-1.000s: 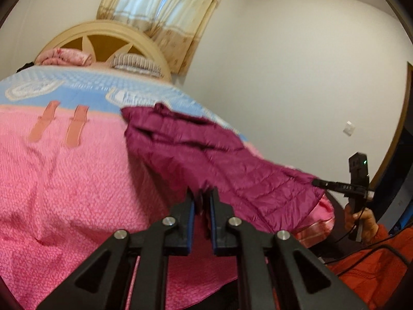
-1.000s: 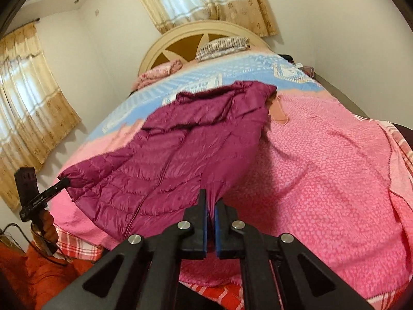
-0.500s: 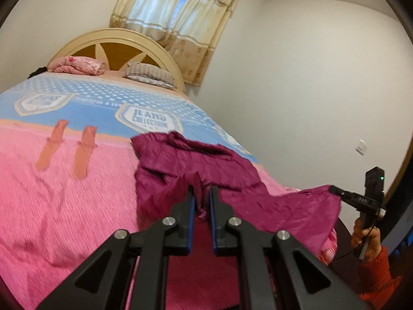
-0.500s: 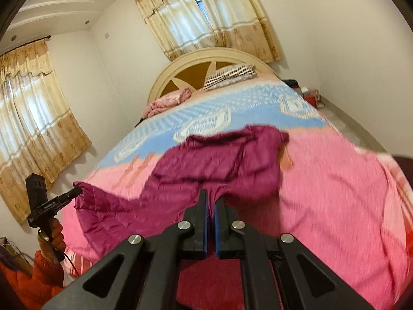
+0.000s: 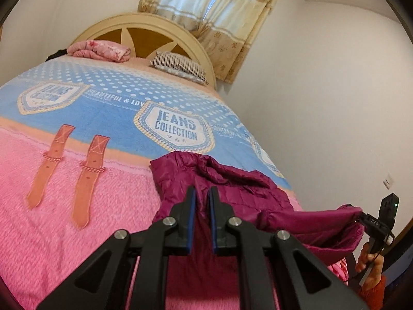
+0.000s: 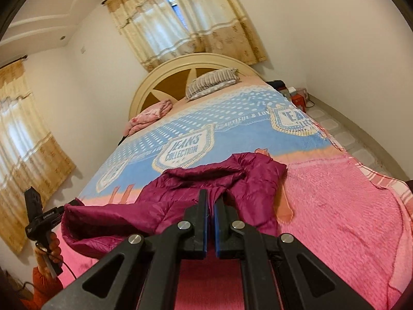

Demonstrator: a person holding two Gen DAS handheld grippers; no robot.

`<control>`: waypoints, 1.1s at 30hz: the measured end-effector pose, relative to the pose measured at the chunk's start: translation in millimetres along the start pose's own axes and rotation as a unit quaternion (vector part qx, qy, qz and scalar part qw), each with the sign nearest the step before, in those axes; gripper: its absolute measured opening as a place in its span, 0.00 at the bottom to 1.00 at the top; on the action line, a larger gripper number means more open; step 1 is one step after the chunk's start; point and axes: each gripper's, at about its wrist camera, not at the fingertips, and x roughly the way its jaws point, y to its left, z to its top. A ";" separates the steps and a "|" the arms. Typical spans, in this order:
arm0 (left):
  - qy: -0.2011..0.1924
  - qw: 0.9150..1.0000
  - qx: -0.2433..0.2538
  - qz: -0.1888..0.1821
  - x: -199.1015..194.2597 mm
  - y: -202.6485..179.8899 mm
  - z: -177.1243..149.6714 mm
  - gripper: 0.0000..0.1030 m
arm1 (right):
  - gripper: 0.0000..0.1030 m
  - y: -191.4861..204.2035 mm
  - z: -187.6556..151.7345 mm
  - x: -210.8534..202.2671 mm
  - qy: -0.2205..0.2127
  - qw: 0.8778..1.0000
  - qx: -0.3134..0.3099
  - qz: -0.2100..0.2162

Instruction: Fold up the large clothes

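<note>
1. left wrist view: the left gripper points down the length of a bed, its two fingers pressed close together with a fold of the maroon puffer jacket caught between the blue pads.
2. the jacket lies bunched on the pink lower part of the bedspread, near the bed's right-hand edge in this view. its far end just reaches the blue band printed "jeans collection".
3. one end of the jacket is stretched off to the right, lifted clear of the bed, and pinched by the right gripper, held in a hand with an orange sleeve.
4. at the head of the bed a striped pillow and a folded pink blanket lie against the arched headboard, with curtains behind it.
5. right wrist view: the right gripper has its fingers pressed together on jacket fabric, which rises between the pads.
6. the jacket is heaped just ahead of the fingers on the pink part of the bedspread, and its far edge touches the blue band.
7. to the left, a raised end of the jacket is held taut by the left gripper, gripped in a hand beside a curtained window.
</note>
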 end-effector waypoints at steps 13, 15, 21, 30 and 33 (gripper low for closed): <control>0.035 0.996 -0.040 0.075 124.3 36.9 69.1 0.07 | 0.02 -32.8 70.2 146.6 0.019 0.998 0.036 -0.053; 0.042 0.995 -0.046 0.079 144.0 42.6 73.1 0.07 | 0.03 -41.0 74.7 166.6 0.023 0.997 0.043 -0.064; 0.067 0.993 -0.030 0.098 186.9 42.4 70.3 0.07 | 0.03 -64.5 68.3 210.9 0.039 0.993 0.045 -0.106; 0.092 0.988 0.020 0.125 210.7 27.8 59.2 0.09 | 0.02 -92.0 58.2 238.9 0.050 0.987 0.064 -0.142; 0.107 0.985 0.041 0.130 225.2 11.8 52.4 0.12 | 0.03 -96.3 53.4 253.5 0.062 0.985 0.065 -0.151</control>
